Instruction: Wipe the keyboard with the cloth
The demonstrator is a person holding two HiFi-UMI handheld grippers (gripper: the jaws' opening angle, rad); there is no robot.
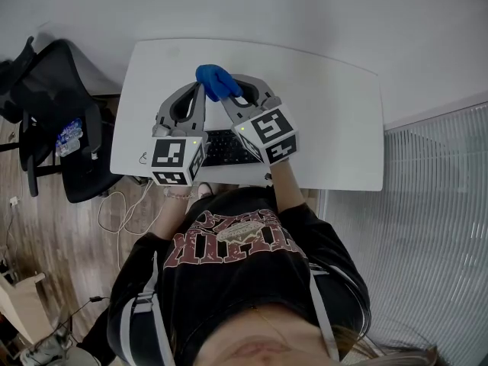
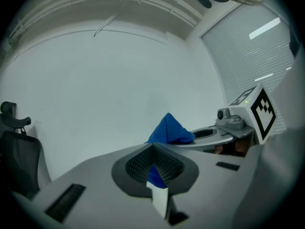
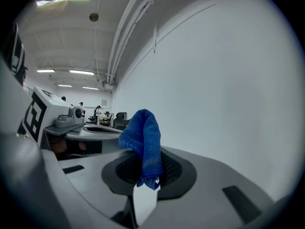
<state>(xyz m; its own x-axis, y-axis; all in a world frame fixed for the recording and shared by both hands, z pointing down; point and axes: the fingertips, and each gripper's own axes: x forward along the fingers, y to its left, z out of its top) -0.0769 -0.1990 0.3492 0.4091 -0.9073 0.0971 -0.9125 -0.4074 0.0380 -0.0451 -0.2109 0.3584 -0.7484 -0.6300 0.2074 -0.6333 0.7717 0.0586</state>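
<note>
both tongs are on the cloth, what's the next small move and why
Probably lower the cloth onto the keyboard. Both the left tongs and right tongs are shut on it, bunched and held up past the keyboard's far edge, so no wiping can begin until it touches the keys.

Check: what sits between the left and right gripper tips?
The blue cloth, bunched up, with both the left gripper and the right gripper shut on it. The head view shows it best.
</note>
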